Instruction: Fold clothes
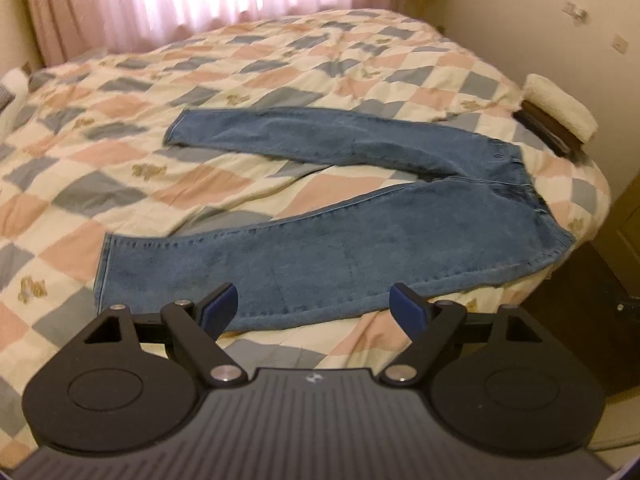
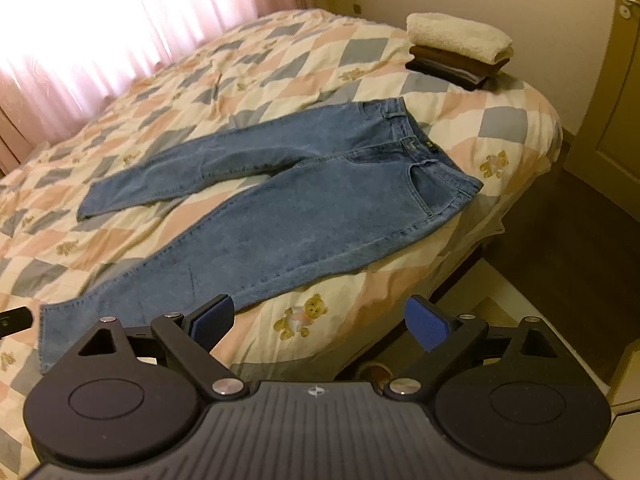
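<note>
Jeans (image 2: 280,208) lie spread flat on the bed's patchwork quilt (image 2: 280,56), both legs splayed apart in a V, waistband toward the bed's right corner and hems pointing left. A stack of folded clothes (image 2: 460,52), topped by a cream towel, sits at the far corner just past the waistband. The left claw (image 1: 312,308) hovers above the near leg, fingers wide apart and holding nothing. The right claw (image 2: 320,320) hangs over the quilt's near edge beside that same leg, equally wide open and empty. With the jeans fully unfolded, the step in hand looks like the lengthwise fold. That would call for gripping one leg at its hem and near the hip, then laying it squarely over the other.
</note>
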`<state>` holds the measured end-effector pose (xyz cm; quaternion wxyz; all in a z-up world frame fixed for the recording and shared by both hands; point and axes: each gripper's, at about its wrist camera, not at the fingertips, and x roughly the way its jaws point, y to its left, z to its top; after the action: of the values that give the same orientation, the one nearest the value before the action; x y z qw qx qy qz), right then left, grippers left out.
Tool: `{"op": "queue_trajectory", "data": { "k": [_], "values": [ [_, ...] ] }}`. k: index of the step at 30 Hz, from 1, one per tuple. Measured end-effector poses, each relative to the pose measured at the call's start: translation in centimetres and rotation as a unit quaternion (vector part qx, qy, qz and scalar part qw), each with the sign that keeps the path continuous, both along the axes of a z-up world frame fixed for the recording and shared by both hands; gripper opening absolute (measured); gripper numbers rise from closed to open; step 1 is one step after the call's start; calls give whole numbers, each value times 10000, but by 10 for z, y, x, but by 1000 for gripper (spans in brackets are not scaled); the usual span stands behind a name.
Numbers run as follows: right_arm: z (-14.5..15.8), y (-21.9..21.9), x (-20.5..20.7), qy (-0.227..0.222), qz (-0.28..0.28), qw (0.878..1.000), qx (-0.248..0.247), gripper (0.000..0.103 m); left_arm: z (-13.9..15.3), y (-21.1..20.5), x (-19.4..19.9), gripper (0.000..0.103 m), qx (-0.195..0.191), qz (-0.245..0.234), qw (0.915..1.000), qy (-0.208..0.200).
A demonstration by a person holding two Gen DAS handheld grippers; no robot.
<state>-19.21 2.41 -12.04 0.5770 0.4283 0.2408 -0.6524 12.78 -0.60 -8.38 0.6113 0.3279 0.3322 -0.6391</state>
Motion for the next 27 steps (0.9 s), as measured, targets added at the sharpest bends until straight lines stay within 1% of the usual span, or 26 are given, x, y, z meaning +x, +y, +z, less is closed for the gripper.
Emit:
{"op": "queue_trajectory", "data": {
  "k": [7, 11, 22, 24, 27],
  "values": [
    [-22, -36, -4, 112, 203, 9993, 292, 95, -32, -19, 27, 81, 455, 569, 9973, -71],
    [-32, -62, -11, 146, 313, 9983, 462, 95, -44, -41, 29, 81, 648, 784, 9946, -224],
    [-53, -158, -60, 102, 584, 9937, 949, 95, -65, -140, -25, 81, 1102, 985, 9876, -522],
    [-56, -176, -69, 94, 633, 9925, 1038, 95, -65, -155, -35, 81, 1136, 1022, 9869, -521],
    [-55, -176, -63, 53, 579, 9931, 1016, 95, -63, -170, -47, 81, 1151, 1082, 9860, -526]
  ]
}}
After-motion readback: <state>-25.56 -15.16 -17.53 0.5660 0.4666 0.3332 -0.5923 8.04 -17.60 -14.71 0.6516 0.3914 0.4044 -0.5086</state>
